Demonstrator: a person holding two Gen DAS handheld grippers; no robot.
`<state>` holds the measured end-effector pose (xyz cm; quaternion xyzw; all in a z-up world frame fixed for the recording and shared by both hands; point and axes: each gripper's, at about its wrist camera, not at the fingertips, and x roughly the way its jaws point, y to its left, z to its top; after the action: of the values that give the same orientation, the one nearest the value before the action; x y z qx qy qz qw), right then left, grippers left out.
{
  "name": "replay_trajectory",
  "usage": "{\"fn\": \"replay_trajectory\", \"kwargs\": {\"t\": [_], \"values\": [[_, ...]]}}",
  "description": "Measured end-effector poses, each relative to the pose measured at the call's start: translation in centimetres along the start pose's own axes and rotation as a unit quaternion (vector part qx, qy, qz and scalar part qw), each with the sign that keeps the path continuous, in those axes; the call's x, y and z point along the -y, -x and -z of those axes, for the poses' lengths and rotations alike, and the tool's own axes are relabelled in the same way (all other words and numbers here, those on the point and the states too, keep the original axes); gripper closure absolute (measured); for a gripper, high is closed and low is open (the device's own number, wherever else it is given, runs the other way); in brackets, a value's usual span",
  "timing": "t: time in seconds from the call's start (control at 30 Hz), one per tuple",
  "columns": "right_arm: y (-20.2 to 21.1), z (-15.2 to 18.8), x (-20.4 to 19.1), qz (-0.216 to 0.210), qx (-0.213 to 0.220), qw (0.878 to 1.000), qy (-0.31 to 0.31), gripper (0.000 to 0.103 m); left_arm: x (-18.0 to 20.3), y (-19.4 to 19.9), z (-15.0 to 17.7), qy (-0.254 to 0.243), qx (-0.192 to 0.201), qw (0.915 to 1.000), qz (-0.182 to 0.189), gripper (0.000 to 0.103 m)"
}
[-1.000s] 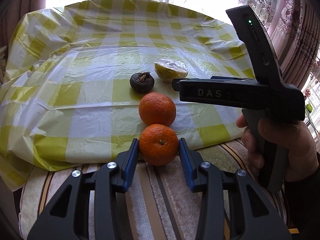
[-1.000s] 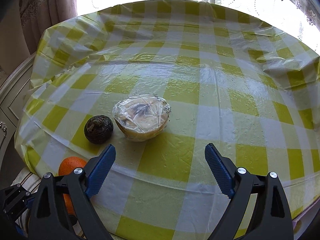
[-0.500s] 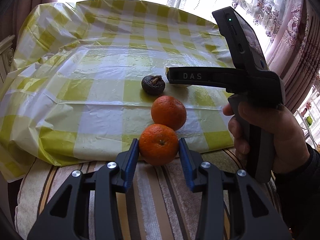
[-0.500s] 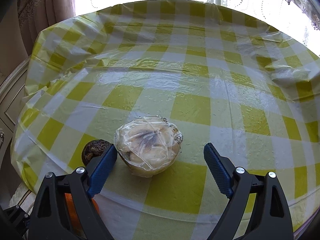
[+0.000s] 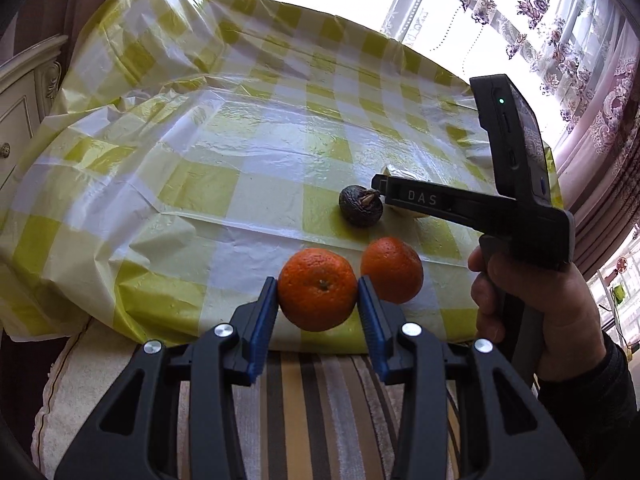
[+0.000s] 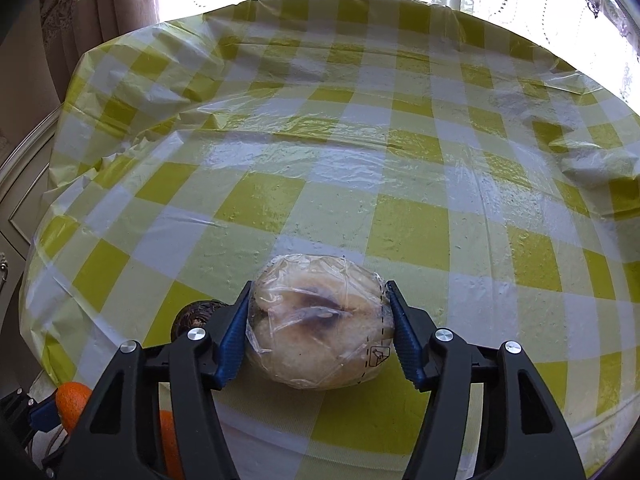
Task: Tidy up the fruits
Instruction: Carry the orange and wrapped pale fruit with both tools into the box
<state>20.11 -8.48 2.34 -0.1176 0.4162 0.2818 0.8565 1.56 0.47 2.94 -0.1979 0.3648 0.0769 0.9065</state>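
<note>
Two oranges (image 5: 318,290) (image 5: 392,269) before dark fruit (image 5: 361,211); wrapped fruit (image 6: 318,326) seemingly right

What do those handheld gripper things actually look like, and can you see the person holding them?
Each gripper, left and right, has two black plastic arms with cut-out openings and silver screws, tipped with ribbed blue pads. Seen from the side, the right one is a black pistol-grip tool marked "DAS", with a green light on its upright block. A bare hand in a dark sleeve holds it. No cables show.

Right gripper (image 6: 318,330) clamped on plastic-wrapped fruit (image 6: 316,322) on checked tablecloth (image 6: 400,168); dark fruit (image 6: 194,314) just left.
</note>
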Motion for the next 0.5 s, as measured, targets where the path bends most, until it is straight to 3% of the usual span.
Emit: {"fn": "replay_trajectory", "kwargs": {"t": [0.5], "values": [[2.7,2.8,3.3,0.013,-0.004,0.999,-0.042,0.043,0.4,-1.1,-3.9,-0.018,0.024,0.9993,-0.025,0.063]]}}
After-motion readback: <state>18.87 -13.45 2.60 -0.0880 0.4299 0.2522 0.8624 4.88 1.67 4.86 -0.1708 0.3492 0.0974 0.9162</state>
